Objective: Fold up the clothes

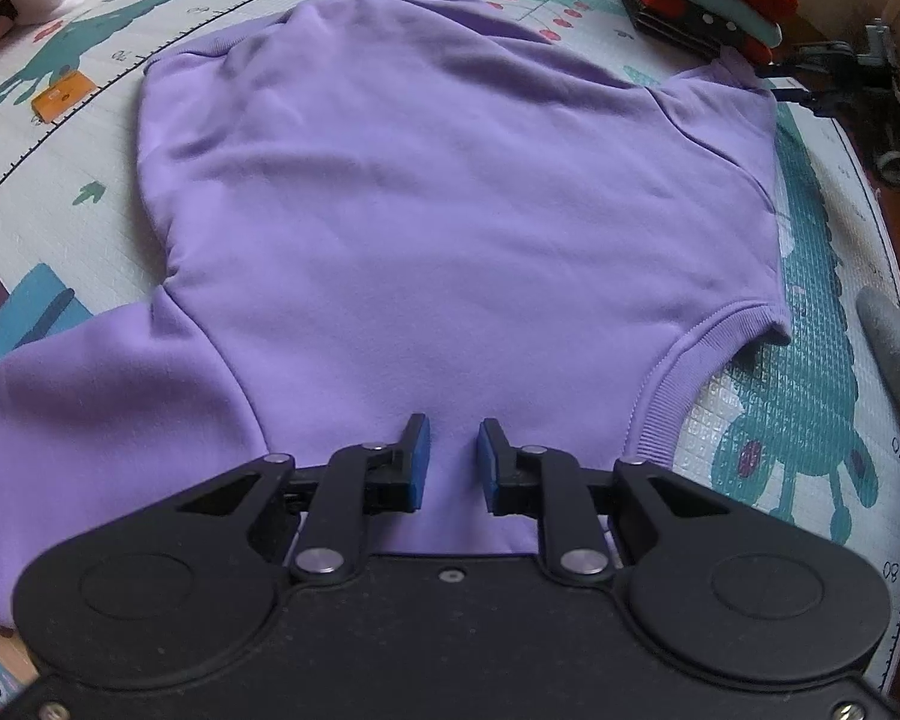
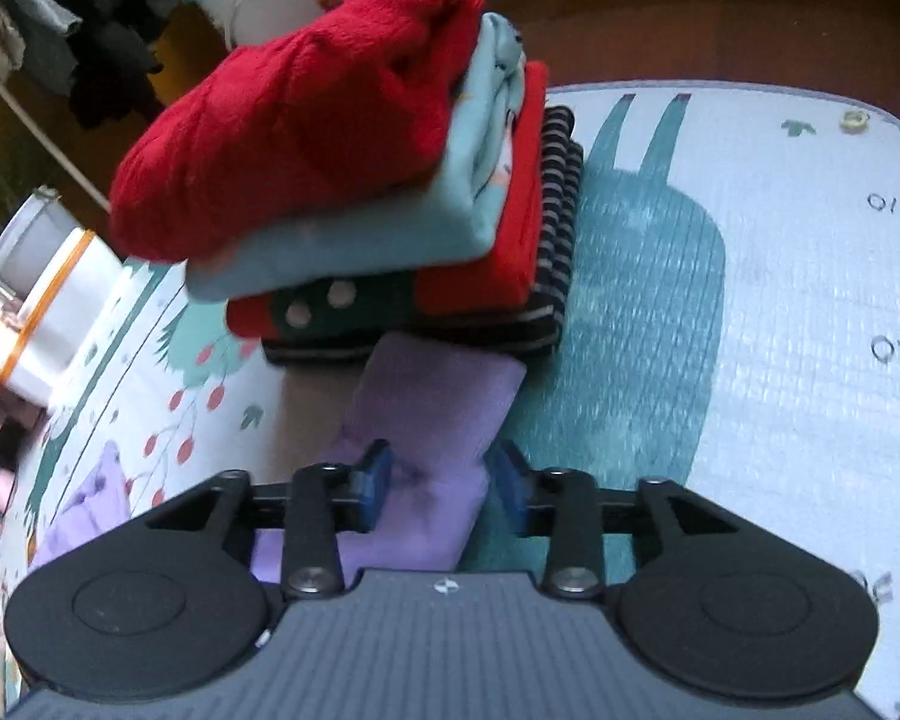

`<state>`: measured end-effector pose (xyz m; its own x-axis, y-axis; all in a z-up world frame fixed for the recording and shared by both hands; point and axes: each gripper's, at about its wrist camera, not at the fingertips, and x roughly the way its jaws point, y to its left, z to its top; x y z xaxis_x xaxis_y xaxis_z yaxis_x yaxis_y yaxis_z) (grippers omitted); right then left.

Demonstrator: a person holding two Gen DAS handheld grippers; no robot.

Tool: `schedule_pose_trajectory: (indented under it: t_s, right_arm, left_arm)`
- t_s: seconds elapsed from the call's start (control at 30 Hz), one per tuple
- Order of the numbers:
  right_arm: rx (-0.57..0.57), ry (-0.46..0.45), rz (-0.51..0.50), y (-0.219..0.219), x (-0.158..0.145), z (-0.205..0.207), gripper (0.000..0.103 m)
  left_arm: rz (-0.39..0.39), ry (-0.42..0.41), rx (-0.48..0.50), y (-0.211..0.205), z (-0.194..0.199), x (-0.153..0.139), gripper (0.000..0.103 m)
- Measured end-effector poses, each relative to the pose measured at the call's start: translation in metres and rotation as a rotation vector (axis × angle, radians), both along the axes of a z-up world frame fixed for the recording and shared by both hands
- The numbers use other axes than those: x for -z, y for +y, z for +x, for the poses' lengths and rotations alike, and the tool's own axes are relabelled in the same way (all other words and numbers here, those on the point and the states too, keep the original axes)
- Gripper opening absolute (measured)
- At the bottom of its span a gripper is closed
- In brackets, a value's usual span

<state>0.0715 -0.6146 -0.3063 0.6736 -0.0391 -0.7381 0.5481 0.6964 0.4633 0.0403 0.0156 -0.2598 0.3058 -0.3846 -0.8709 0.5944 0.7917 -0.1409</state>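
With a stack of folded clothes (image 2: pixel 354 180) already on the play mat (image 2: pixel 750 330), we see the purple sweatshirt (image 1: pixel 438 192) spread flat beside that stack, unfolded, our left gripper (image 1: pixel 453 462) parted over its collar and our right gripper (image 2: pixel 440 483) parted around its sleeve (image 2: pixel 432 414).

The purple sweatshirt (image 1: pixel 438 192) runs under the left gripper (image 1: pixel 453 461), so its near hem is hidden, and one sleeve is cut off at the frame's left edge. Beside the sweatshirt's sleeve end, the stack of folded clothes (image 2: pixel 354 180) is blurred; its lowest layers are partly covered.
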Motion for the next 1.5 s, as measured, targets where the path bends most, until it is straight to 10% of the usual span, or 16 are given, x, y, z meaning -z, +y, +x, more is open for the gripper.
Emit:
schedule_pose_trajectory:
  t_s: [0.1,0.23,0.77,1.07,1.2,1.5]
  right_arm:
    - [0.029,-0.01,0.007,-0.007,0.004,0.003,0.041]
    - [0.039,-0.019,-0.017,-0.009,0.005,0.005,0.003]
    - [-0.29,0.015,-0.531,0.066,-0.05,-0.002,0.019]
    - [-1.336,-0.2,-0.562,0.252,-0.055,-0.005,0.024]
    - [-1.653,-0.097,-0.575,0.305,-0.025,-0.039,0.028]
    - [-1.779,-0.097,-0.622,0.32,-0.022,-0.058,0.024]
  left_arm:
    - [-0.002,0.003,-0.004,0.0,0.0,0.0,0.017]
    - [-0.007,0.005,-0.009,0.0,0.0,0.001,0.018]
    - [-0.03,0.023,-0.029,0.004,0.002,0.002,0.019]
    - [-0.049,-0.063,0.03,-0.013,-0.011,-0.024,0.02]
    - [0.03,-0.014,0.141,-0.034,-0.035,-0.004,0.019]
    - [0.079,-0.072,0.164,-0.019,-0.057,-0.005,0.02]
